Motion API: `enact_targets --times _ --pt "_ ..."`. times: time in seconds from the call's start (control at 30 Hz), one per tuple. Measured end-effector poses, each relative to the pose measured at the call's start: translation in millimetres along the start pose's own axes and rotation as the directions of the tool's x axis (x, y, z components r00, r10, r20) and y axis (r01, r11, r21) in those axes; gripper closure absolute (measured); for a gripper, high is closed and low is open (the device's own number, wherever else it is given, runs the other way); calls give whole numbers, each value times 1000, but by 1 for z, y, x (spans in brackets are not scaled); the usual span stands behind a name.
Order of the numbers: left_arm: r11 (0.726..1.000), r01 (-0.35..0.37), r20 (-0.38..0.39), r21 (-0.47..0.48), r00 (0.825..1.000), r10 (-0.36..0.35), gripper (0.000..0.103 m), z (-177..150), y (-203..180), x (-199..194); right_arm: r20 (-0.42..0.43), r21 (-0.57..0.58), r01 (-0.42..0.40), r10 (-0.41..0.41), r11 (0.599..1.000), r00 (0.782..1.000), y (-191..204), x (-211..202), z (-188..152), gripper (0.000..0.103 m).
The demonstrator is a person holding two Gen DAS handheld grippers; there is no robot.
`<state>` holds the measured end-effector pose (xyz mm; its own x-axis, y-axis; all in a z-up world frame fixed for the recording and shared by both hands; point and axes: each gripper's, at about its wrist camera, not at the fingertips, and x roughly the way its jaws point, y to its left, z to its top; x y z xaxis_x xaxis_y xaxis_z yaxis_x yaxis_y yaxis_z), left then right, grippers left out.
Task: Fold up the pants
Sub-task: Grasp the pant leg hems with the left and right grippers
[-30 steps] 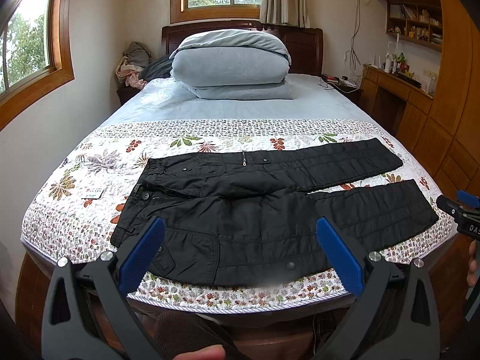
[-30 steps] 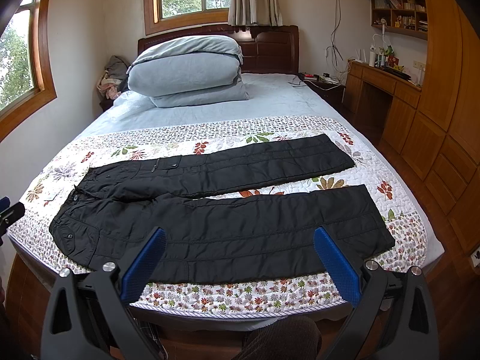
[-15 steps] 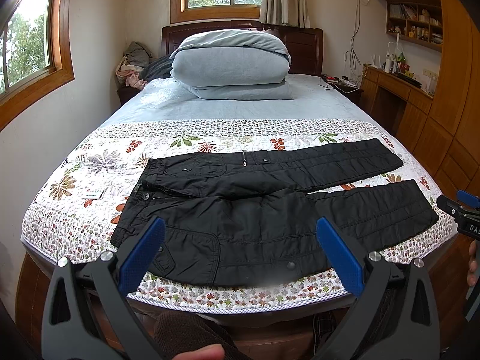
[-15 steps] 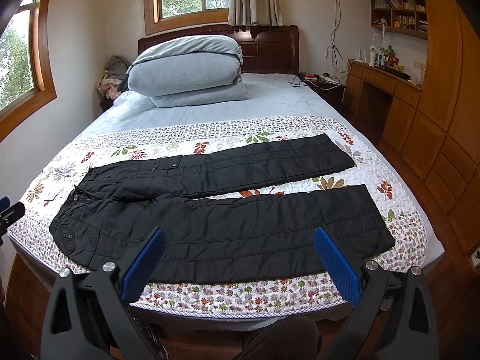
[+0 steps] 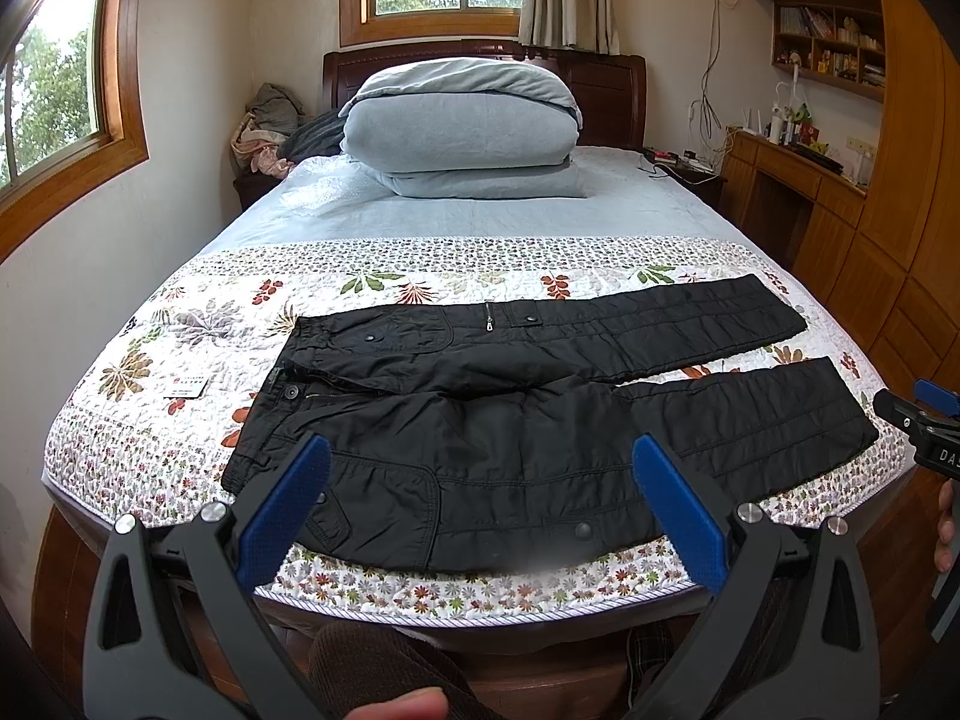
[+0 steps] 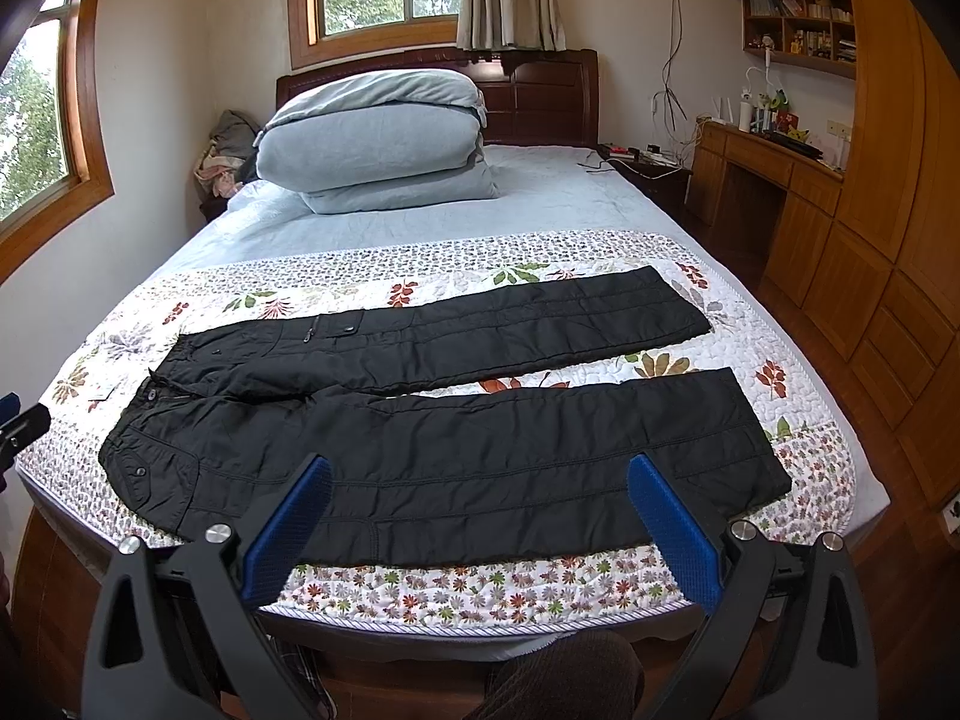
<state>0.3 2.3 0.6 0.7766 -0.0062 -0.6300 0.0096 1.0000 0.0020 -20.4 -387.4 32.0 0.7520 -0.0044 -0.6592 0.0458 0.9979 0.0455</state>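
Black padded pants point(image 5: 528, 408) lie flat on the floral quilt point(image 5: 180, 324), waist to the left, both legs spread to the right in a V. They also show in the right wrist view point(image 6: 456, 420). My left gripper point(image 5: 480, 504) is open and empty, held above the foot edge of the bed in front of the waist and hip part. My right gripper point(image 6: 477, 516) is open and empty, held in front of the near leg. The right gripper's tip shows at the left wrist view's right edge point(image 5: 918, 420).
A folded pale blue duvet point(image 5: 462, 126) sits at the head of the bed. A small card point(image 5: 186, 387) lies on the quilt left of the waist. Wooden cabinets and a desk point(image 6: 840, 222) line the right wall. My knees show below the bed's foot edge point(image 6: 480, 630).
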Motion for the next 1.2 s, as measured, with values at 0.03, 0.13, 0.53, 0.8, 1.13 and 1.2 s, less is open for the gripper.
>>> enact_targets --times 0.03,0.13,0.53,0.8,1.13,1.2 --pt "1000 0 0 0 1000 0 2 0 0 0 0 0 0 0 1000 1000 0 0 0 3" --pt "1000 1 -2 1 1000 -1 2 0 1 0 0 1 0 0 1000 1000 0 0 0 3" --pt "996 77 -56 -52 995 -80 2 4 25 33 -16 -2 -53 52 999 998 -28 20 19 3" --pt "998 54 -250 -8 967 -55 2 62 47 127 -67 -123 97 -106 988 992 -67 87 120 3" --pt "953 36 -617 -299 755 -222 2 109 153 323 -439 -50 62 -77 997 895 -186 305 229 3" --pt "930 -35 -661 -367 713 -234 2 111 189 361 -491 -17 41 -44 999 870 -205 343 235 3"
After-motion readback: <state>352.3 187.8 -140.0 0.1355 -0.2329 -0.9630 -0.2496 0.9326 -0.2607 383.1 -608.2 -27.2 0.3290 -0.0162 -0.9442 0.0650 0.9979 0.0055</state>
